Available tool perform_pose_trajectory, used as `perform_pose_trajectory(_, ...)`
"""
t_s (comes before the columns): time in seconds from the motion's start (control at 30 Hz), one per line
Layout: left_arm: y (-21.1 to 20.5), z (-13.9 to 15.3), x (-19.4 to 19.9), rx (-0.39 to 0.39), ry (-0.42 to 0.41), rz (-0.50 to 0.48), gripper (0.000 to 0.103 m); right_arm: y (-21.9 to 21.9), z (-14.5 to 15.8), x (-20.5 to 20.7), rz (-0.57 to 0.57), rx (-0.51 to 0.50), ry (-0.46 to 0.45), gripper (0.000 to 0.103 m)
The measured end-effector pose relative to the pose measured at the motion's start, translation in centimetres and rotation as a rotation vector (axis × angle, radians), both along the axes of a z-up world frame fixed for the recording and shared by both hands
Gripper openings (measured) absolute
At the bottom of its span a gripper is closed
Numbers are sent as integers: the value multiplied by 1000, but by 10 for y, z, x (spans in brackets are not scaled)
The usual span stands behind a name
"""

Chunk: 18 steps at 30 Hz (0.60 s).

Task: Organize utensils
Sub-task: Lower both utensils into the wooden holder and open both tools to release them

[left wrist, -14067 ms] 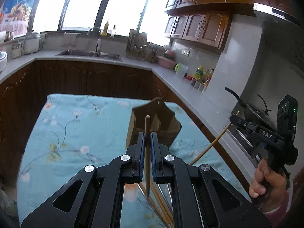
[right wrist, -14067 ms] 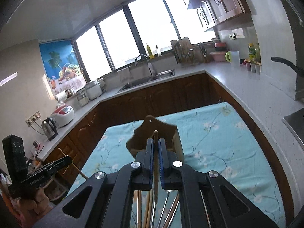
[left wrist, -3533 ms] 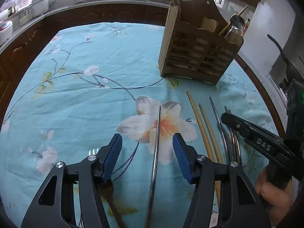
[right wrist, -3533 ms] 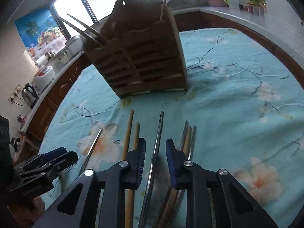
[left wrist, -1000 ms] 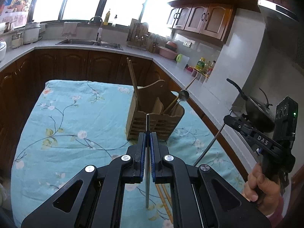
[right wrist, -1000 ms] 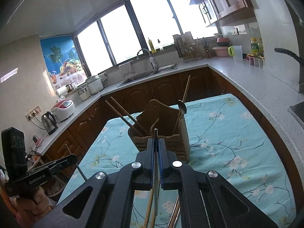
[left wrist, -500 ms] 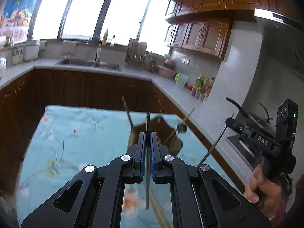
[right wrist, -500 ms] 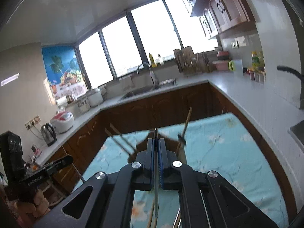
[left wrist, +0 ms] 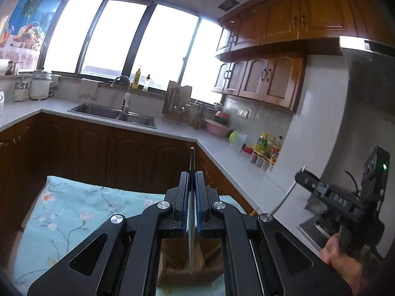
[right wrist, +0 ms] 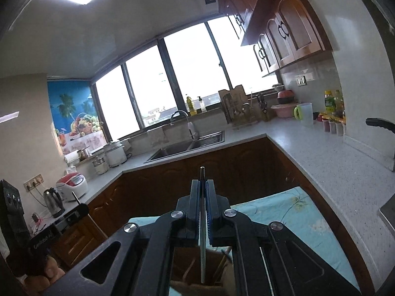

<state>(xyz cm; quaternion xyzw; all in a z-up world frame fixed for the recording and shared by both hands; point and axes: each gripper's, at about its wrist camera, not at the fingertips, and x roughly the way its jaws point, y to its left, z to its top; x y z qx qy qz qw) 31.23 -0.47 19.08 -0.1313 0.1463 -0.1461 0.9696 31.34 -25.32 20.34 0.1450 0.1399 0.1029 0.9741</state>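
While I hold both arms raised over the tabletop (left wrist: 74, 212), my left gripper (left wrist: 191, 192) is pinching a thin metal utensil (left wrist: 191, 222) upright, its lower end hanging over the wooden holder (left wrist: 180, 266). My right gripper (right wrist: 203, 197) is pressed tight on a second metal utensil (right wrist: 202, 246), its tip above that same holder (right wrist: 187, 271), where other utensils already stand.

Sink (left wrist: 116, 116), kettle (right wrist: 53, 202), probably rice cooker (right wrist: 72, 187)
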Motion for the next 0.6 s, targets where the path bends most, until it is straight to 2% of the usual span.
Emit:
perform_pose_trajectory(0.2,-9,-27,21,-12,27,49,4,-1,-28,12,-12,5,14,4)
perform_pose_trajectory(0.4,-19,-60,20,29,46,53,4,4,-58,14,-15,-5,8,4)
perform_pose_trajectory(0.6,-22,-87,22,66,98,53,4,7,-87,18,-17,-6,57,5)
